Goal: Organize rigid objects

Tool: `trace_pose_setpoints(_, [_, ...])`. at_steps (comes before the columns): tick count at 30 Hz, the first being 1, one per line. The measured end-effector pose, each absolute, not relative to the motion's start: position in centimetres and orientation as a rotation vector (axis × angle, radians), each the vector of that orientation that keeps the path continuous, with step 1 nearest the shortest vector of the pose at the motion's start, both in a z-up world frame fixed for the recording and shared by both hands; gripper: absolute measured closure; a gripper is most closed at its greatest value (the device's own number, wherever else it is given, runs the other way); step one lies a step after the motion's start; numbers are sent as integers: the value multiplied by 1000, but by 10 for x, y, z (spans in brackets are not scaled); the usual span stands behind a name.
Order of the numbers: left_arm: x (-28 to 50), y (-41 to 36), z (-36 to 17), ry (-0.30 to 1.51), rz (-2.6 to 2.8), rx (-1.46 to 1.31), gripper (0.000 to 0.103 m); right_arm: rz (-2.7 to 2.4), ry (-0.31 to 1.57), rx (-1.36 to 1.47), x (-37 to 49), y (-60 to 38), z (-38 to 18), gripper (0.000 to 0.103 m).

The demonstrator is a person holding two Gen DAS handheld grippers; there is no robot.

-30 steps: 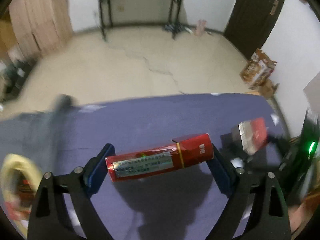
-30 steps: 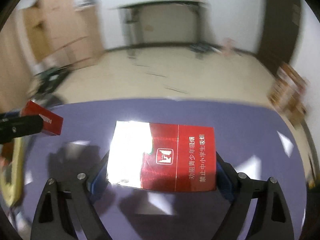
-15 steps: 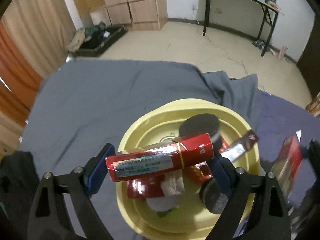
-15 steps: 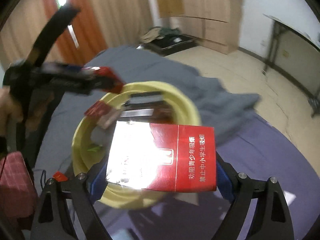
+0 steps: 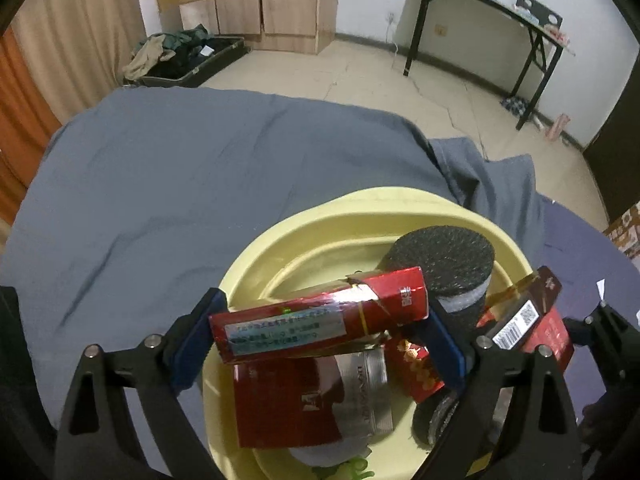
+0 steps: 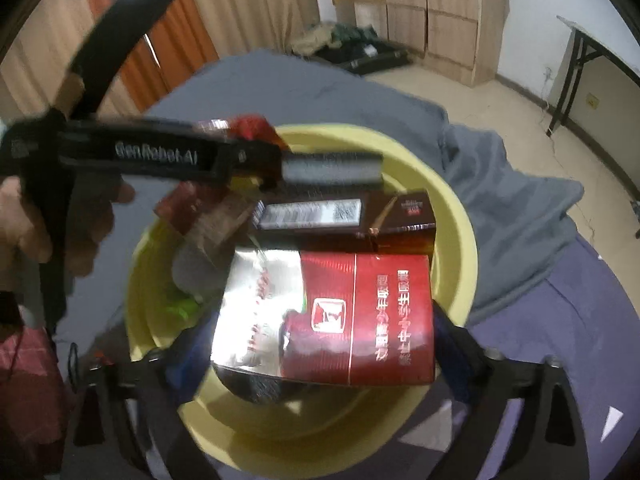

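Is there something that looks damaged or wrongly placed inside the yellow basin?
Nothing looks broken. The round yellow plastic basin holds a loose jumble: a black foam cylinder leans on red cartons lying at mixed angles. Each gripper holds a red cigarette box above it.

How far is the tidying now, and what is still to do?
Already in the yellow basin: several red boxes, a dark foam cylinder and a brown box. In hand: the left gripper and the right gripper each clamp a red box over the basin. Left: release both.

Boxes (image 5: 304,396) and a foam cylinder (image 5: 444,264) lie in the basin (image 5: 256,264) on the cloth (image 5: 180,172).
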State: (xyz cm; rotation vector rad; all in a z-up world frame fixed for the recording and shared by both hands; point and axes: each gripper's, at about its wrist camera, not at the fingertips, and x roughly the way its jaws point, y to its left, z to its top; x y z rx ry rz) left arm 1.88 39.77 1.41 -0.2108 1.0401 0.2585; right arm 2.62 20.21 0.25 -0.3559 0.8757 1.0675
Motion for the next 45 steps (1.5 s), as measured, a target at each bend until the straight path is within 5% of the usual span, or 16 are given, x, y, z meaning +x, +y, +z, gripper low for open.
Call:
trace_pose_setpoints(9, [-41, 347, 92, 750, 351, -211, 0, 1106, 611, -259, 24, 130, 43, 0])
trace_pose_setpoints(16, [-130, 248, 48, 598, 406, -189, 0, 1056, 606, -435, 30, 75, -8, 0])
trace_pose_setpoints(21, [-148, 197, -3, 702, 356, -122, 0, 1088, 613, -437, 20, 62, -44, 0])
trace_pose_setpoints(35, [-123, 243, -86, 926, 448, -233, 0, 1067, 651, -607, 21, 91, -82, 0])
trace_pose_setpoints(45, [-124, 251, -88, 922, 438, -256, 0, 1067, 648, -608, 18, 92, -84, 0])
